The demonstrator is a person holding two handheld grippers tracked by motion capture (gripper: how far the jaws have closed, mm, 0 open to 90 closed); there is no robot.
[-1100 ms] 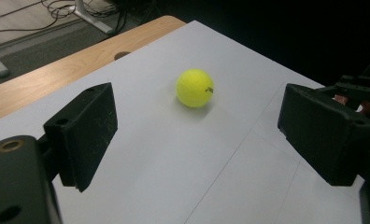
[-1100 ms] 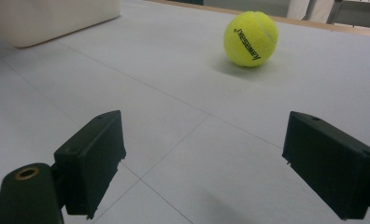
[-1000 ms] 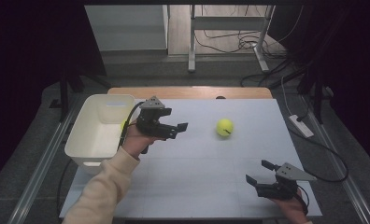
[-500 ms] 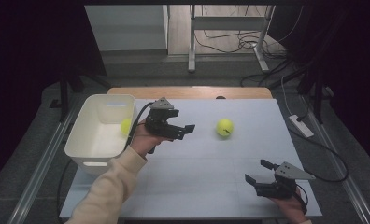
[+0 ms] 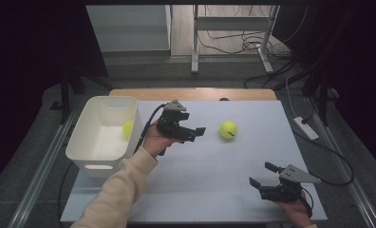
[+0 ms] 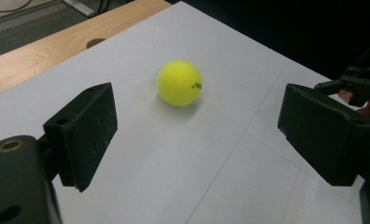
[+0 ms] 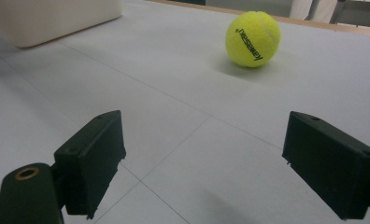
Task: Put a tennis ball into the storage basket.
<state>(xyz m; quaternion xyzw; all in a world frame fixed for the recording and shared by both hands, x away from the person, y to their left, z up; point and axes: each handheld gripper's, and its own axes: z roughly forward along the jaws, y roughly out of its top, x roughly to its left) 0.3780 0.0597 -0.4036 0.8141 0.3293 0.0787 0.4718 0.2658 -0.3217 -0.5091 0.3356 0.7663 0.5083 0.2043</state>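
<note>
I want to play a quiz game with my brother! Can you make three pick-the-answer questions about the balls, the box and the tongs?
1. Where is the ball that is not on the table?
A. in the white box
B. on the floor
C. held in tongs

2. How many yellow balls are there?
A. one
B. two
C. four

3. How are the left tongs?
A. shut on a ball
B. shut, empty
C. open, empty

Answers:
1 A: one ball lies inside the white box.
2 B: that one, plus the ball on the table.
3 C: the left tongs stand wide apart in the left gripper view, nothing between them.
</note>
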